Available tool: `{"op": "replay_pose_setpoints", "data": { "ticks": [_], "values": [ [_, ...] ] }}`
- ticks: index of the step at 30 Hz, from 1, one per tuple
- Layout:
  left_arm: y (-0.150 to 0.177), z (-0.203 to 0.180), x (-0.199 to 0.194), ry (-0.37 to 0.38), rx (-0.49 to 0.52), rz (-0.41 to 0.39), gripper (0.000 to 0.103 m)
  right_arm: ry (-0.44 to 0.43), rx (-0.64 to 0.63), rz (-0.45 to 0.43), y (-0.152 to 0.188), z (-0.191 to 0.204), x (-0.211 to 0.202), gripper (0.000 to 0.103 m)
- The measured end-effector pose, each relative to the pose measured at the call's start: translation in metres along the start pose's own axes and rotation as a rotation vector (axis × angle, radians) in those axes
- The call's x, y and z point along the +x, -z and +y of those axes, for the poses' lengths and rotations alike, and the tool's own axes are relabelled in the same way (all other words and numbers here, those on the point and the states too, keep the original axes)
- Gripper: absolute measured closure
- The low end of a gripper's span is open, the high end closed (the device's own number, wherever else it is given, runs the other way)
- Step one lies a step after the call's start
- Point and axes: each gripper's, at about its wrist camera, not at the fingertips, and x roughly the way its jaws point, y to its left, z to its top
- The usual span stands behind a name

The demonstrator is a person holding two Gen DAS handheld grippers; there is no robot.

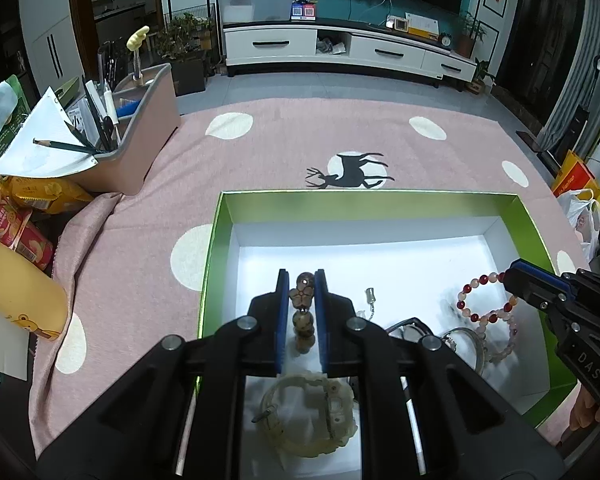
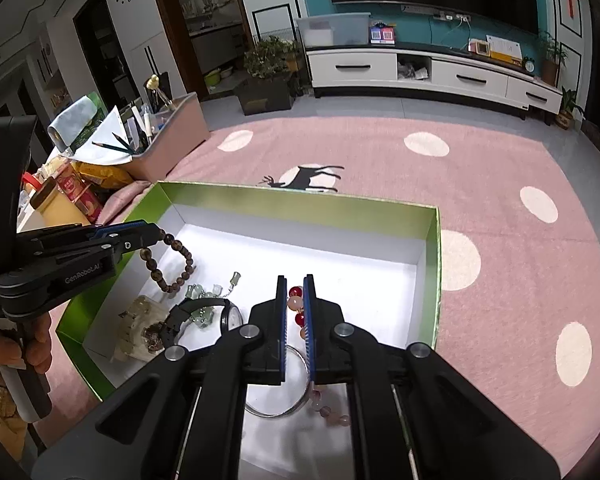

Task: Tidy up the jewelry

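A green box [image 1: 216, 240] [image 2: 436, 264] with a white floor lies on the pink cloth. My left gripper [image 1: 302, 280] [image 2: 156, 236] is shut on a brown bead bracelet [image 1: 303, 312] [image 2: 176, 264], which hangs over the box's left part. My right gripper [image 2: 295, 284] [image 1: 508, 276] is shut on a red and pink bead bracelet [image 2: 298, 304] [image 1: 484, 304], dangling over the box's right part. On the box floor lie a pale carved bangle [image 1: 308, 416] [image 2: 140, 328], a black watch [image 2: 208, 312], a silver bangle [image 2: 296, 396] [image 1: 468, 344] and a chain with a small bell [image 1: 370, 296] [image 2: 232, 280].
A pink bin [image 1: 148, 120] with pencils and papers stands at the far left. Snack packets [image 1: 20, 216] and a yellow bottle [image 1: 16, 292] crowd the left edge. A hand [image 2: 16, 344] grips the left tool. White spots and a deer print [image 1: 348, 172] mark the cloth beyond the box.
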Motion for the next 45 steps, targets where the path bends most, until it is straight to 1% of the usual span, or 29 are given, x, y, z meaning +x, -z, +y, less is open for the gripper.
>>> {"op": "replay_pose_setpoints", "data": {
  "ticks": [16,27,28,31,33,35,36,37,38,39,40,41,42,43,44,45],
  "values": [
    [0.001,-0.001,0.012,-0.002,0.009,0.035,0.091,0.017,0.005,0.064,0.002,0.002,0.016,0.096],
    [0.002,0.004,0.015,-0.002,-0.007,0.054,0.091,0.014,0.051,0.09,0.004,-0.007,0.018,0.095],
    [0.002,0.005,0.015,-0.005,-0.007,0.054,0.089,0.014,0.055,0.089,0.004,-0.007,0.018,0.094],
    [0.002,0.005,0.012,-0.013,-0.009,0.052,0.078,0.014,0.062,0.083,0.004,-0.008,0.015,0.094],
    [0.003,0.005,0.009,-0.016,-0.01,0.051,0.075,0.015,0.06,0.078,0.003,-0.007,0.012,0.094],
    [0.003,0.006,0.003,-0.024,-0.011,0.047,0.061,0.014,0.058,0.071,0.003,-0.005,0.007,0.094],
    [0.003,0.006,0.0,-0.025,-0.011,0.044,0.057,0.014,0.055,0.066,0.002,-0.004,0.004,0.094],
    [0.003,0.006,-0.005,-0.028,-0.01,0.037,0.052,0.014,0.05,0.058,0.001,-0.002,-0.002,0.092],
    [0.002,0.006,-0.011,-0.034,-0.009,0.03,0.045,0.014,0.046,0.052,0.001,-0.001,-0.006,0.088],
    [0.001,0.006,-0.017,-0.041,-0.01,0.024,0.04,0.015,0.042,0.047,0.0,0.0,-0.01,0.076],
    [0.001,0.006,-0.022,-0.044,-0.011,0.018,0.034,0.019,0.037,0.036,-0.002,0.002,-0.018,0.066],
    [0.0,0.006,-0.03,-0.046,-0.011,0.009,0.03,0.023,0.032,0.029,-0.003,0.003,-0.023,0.062],
    [-0.001,0.005,-0.035,-0.05,-0.011,0.006,0.027,0.029,0.026,0.02,-0.003,0.004,-0.03,0.052],
    [-0.002,0.004,-0.042,-0.055,-0.01,0.005,0.02,0.04,0.021,0.012,-0.005,0.006,-0.039,0.039],
    [-0.003,0.004,-0.05,-0.054,-0.01,0.004,0.016,0.052,0.023,0.006,-0.007,0.007,-0.046,0.031],
    [-0.004,0.003,-0.055,-0.053,-0.008,0.003,0.015,0.062,0.028,0.0,-0.008,0.007,-0.052,0.02]
  ]
}}
